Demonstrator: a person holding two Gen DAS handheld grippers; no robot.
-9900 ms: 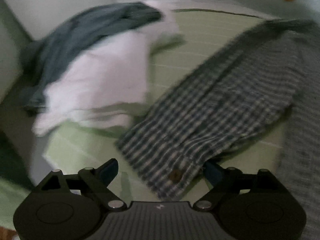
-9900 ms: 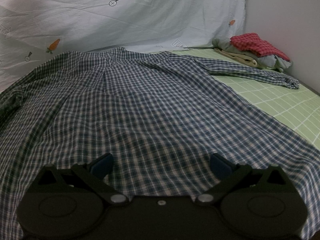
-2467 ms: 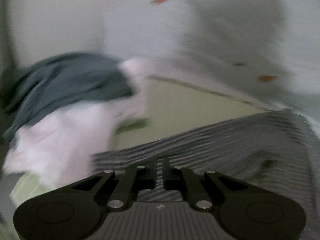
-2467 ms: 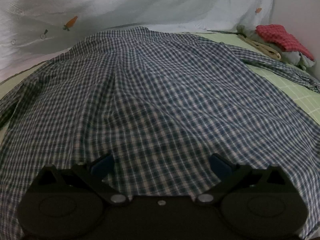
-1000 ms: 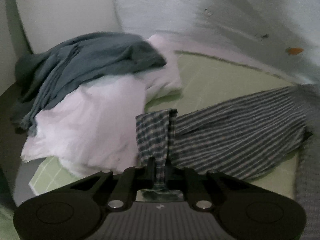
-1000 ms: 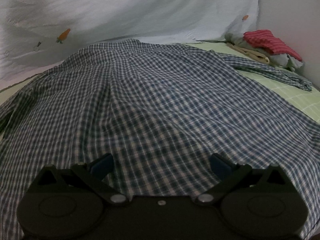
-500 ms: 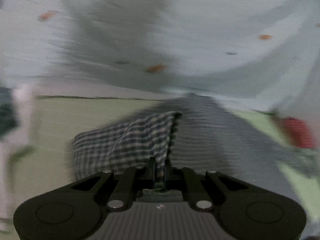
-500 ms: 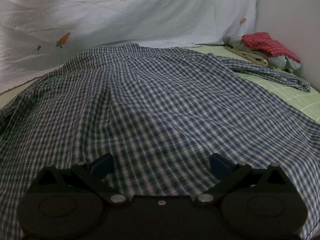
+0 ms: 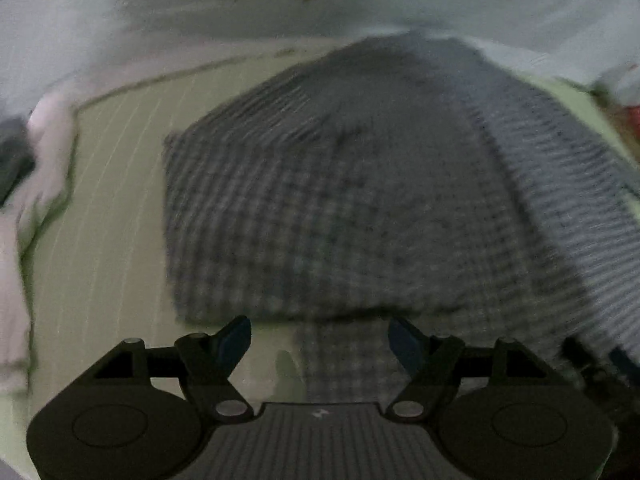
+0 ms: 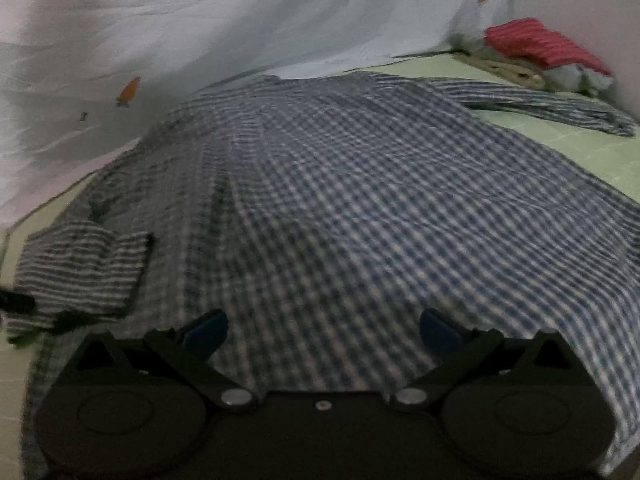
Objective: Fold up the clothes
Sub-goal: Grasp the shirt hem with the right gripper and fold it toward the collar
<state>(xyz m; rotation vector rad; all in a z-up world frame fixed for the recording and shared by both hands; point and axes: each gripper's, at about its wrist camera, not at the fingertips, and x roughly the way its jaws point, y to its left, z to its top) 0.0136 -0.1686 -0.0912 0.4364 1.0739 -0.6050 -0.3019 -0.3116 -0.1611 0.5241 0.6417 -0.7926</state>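
Checked shirt (image 10: 360, 208): far sleeve (image 10: 540, 106) shows only rightward

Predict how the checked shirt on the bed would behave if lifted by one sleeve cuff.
The checked shirt is probably floppy: it drapes over the bed in soft wrinkles, so the body would likely hang and drag. Its folded-over sleeve lies flat, suggesting thin, light cloth. It seems unlikely to slide far, since it spreads wide across the sheet.

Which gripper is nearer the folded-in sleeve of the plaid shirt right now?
Left. The left gripper hovers open just off the folded sleeve; the right gripper sits open over the shirt's hem, sleeve off to its side.
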